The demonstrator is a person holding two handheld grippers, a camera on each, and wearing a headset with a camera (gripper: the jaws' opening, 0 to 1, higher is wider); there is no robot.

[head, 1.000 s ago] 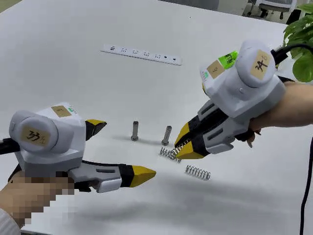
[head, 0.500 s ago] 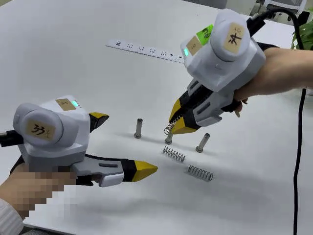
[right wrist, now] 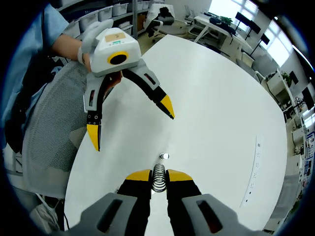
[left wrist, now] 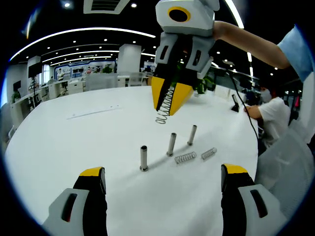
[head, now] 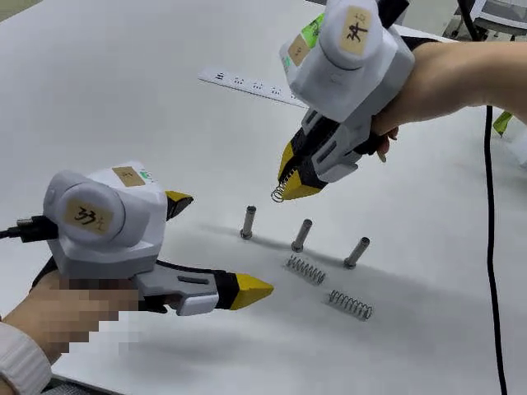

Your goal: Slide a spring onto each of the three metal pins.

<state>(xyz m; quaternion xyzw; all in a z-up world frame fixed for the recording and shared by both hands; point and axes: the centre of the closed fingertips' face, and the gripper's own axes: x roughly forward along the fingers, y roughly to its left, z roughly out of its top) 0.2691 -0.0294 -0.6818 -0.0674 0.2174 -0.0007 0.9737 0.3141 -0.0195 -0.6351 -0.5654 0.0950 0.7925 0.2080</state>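
Three short metal pins stand upright in a row on the white table: left pin [head: 247, 222], middle pin [head: 302, 235], right pin [head: 356, 252]. Two springs [head: 305, 269] [head: 350, 304] lie in front of them. My right gripper [head: 284, 191] hangs above the left pin, shut on a third spring [head: 277, 194] whose end sticks out below the tips. In the right gripper view that spring [right wrist: 158, 177] sits between the jaws, with a pin top [right wrist: 164, 156] just beyond. My left gripper [head: 216, 245] is open low at the left, holding nothing, facing the pins [left wrist: 143, 158].
A white power strip [head: 251, 86] lies at the far side of the table. A black cable [head: 492, 247] runs down the right side. A mesh chair [right wrist: 54, 142] stands beside the table's edge. A seated person [left wrist: 273, 115] is at the table's far end.
My right gripper has risen from table level beside the loose springs, carrying one spring up and left, over the pins. The left gripper has stayed open and low.
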